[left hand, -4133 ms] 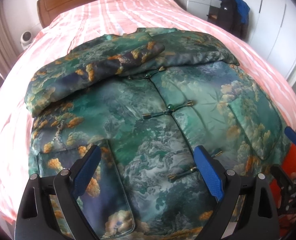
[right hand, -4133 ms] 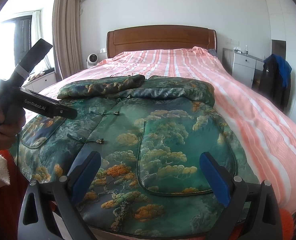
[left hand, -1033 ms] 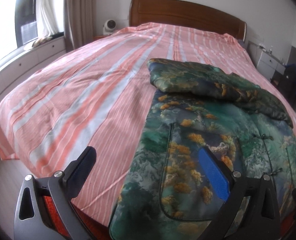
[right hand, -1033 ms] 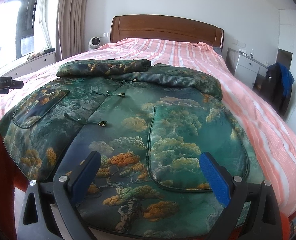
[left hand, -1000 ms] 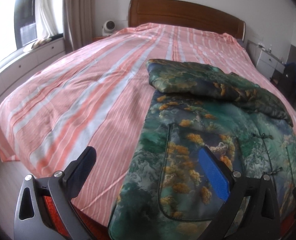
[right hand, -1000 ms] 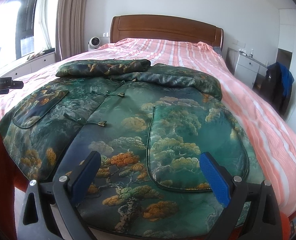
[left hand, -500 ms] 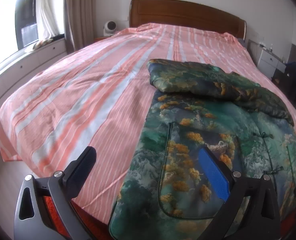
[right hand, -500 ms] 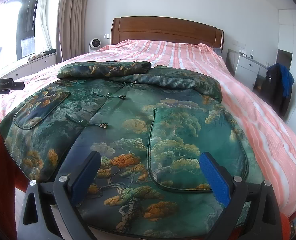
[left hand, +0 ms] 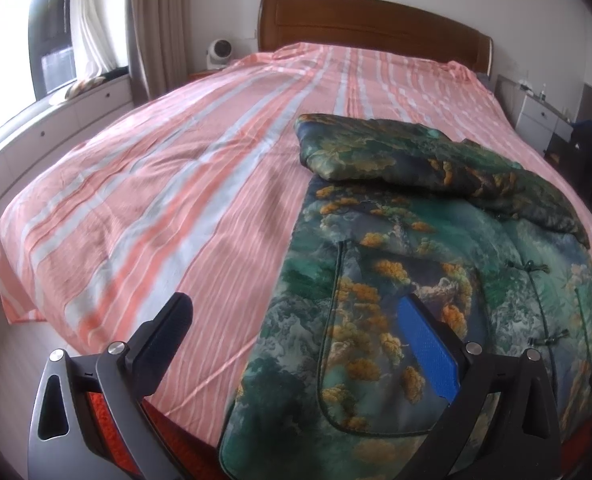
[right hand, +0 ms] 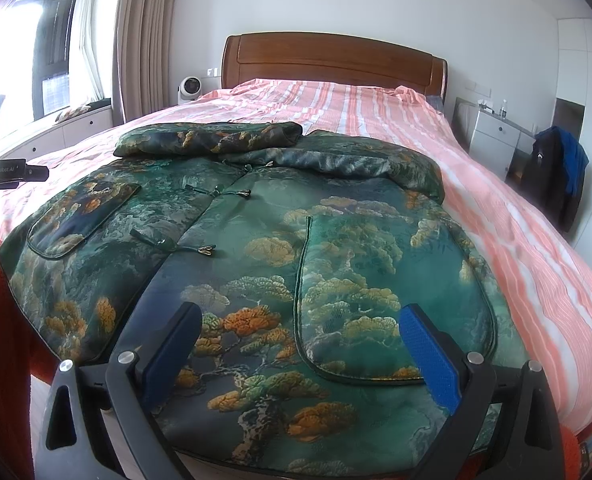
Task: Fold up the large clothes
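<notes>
A large green padded jacket (right hand: 280, 248) with a tree and cloud print lies front up on the bed, both sleeves folded across its chest. In the left wrist view the jacket (left hand: 435, 280) fills the lower right. My left gripper (left hand: 296, 320) is open and empty, above the jacket's left hem corner at the foot of the bed. My right gripper (right hand: 299, 328) is open and empty, above the jacket's right hem and pocket. The left gripper's body (right hand: 8, 170) shows at the far left of the right wrist view.
The bed has a pink striped sheet (left hand: 156, 200) and a wooden headboard (right hand: 331, 64). A white fan (right hand: 190, 88) stands left of the headboard. A white nightstand (right hand: 495, 140) and a chair with dark clothes (right hand: 559, 176) stand right of the bed. A window bench (left hand: 56, 112) runs along the left.
Both grippers have stayed open and nearly still over the last second. Four seconds ago the left gripper was over the jacket's middle; it has since swung left to the hem corner.
</notes>
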The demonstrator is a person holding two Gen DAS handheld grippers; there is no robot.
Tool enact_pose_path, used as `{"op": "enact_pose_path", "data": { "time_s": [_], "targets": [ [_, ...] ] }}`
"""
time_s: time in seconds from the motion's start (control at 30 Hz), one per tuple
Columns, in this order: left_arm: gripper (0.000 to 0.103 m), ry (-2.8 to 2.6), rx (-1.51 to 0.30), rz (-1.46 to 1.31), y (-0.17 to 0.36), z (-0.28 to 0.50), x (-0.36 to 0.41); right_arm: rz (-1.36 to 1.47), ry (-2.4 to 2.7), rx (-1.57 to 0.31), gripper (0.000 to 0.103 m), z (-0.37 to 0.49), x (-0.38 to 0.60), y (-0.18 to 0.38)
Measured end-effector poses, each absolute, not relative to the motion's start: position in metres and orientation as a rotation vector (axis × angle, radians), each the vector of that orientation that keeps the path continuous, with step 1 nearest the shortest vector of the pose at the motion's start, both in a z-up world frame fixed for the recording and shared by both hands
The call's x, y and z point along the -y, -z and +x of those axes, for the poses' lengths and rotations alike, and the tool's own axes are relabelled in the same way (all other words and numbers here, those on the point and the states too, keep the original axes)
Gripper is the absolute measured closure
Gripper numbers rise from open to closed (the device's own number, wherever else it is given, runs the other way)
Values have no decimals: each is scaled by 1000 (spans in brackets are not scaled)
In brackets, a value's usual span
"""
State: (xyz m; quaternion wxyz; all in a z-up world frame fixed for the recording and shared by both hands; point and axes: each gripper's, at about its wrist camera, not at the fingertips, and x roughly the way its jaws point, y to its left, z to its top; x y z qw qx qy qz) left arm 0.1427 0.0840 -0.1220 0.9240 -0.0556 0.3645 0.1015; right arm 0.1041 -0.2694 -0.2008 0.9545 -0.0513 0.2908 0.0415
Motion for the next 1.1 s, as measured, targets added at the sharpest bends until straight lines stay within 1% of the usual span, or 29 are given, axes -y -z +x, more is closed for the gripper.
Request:
{"op": "enact_pose_path", "data": {
  "time_s": [1.1],
  "targets": [
    [1,-225,-777,-113,128,144,-86,-108,-88,-591,5,105,269,202]
  ]
}}
